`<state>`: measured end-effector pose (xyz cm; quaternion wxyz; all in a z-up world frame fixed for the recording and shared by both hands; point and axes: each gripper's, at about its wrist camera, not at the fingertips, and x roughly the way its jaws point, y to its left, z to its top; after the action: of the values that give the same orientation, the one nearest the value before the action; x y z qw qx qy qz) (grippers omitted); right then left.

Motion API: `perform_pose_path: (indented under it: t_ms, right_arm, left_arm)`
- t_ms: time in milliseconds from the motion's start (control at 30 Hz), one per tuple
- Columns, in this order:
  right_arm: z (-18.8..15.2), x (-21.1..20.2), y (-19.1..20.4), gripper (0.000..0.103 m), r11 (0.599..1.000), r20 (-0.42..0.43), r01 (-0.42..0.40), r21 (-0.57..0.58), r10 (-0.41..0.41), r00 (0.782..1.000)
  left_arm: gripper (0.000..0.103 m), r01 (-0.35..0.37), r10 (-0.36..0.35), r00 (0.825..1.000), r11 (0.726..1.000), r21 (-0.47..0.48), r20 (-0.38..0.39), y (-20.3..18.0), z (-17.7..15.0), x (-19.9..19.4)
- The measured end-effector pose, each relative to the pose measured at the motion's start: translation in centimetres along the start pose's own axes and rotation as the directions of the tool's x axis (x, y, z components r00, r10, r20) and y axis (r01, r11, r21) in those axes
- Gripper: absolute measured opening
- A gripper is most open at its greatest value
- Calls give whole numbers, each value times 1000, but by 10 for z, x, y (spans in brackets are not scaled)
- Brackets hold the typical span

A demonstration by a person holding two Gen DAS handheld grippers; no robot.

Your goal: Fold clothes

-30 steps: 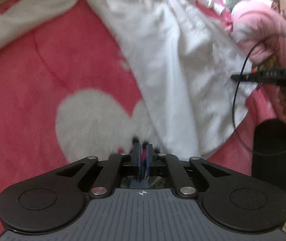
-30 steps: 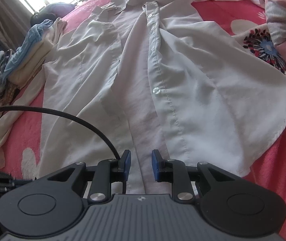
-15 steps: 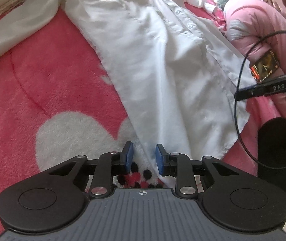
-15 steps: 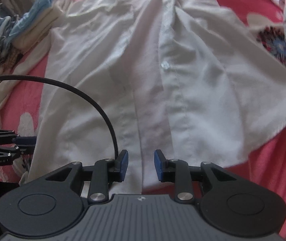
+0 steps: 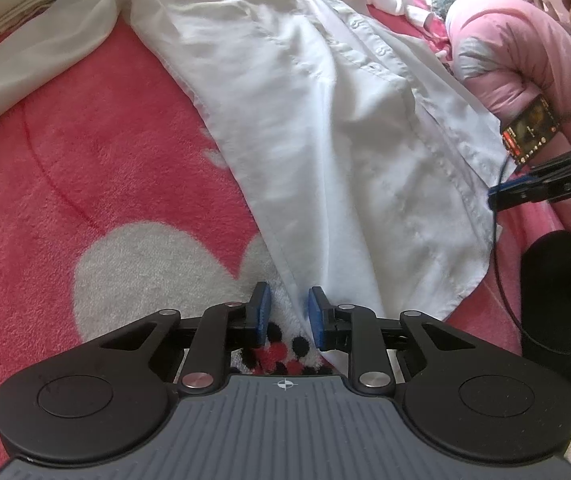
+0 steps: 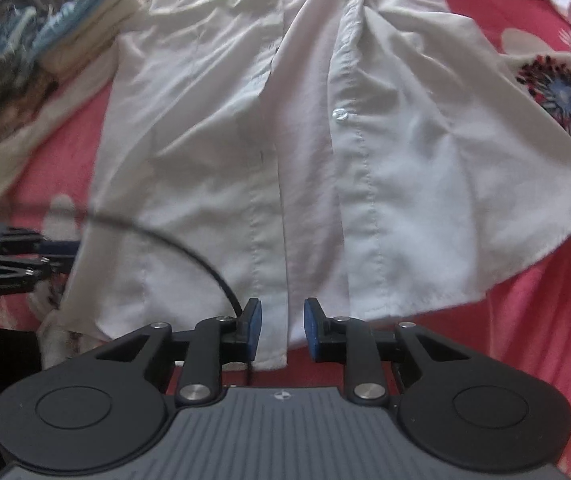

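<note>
Shirt (image 6: 385, 168) thin matt woven cloth, creased; blanket (image 5: 85, 152) fuzzy pink fleece; cable (image 6: 189, 240) smooth black.

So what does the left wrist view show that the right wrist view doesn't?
Only the left wrist view: a person in a pink jacket beyond the shirt, and the heart print on the blanket. Only the right wrist view: the shirt's button placket and a pile of clothes at upper left. Both: the white shirt spread on the pink blanket, each gripper at its hem, and the other gripper at the edge.
</note>
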<state>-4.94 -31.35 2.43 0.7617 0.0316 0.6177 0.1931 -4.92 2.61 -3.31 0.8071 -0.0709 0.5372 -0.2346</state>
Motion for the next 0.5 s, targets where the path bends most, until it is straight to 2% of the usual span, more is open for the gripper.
perform_pose_path:
  t_ms: [100,200,500]
  right_arm:
    - [-4,-4,-13,25,996,19,-38,83,37,999]
    - [-5,1,-17,18,995,22,-9,100,7,1000]
    - [-2,25,17,18,994,-23,81,-78,-83,996]
  left_arm:
    - [23,0,0,1000,1000,5,-1,0,0,0]
    - [23,1,-1,1000,1000,9,0,0,0,0]
    - [23,2,-2,1000,1000,19,7,0,-1,0]
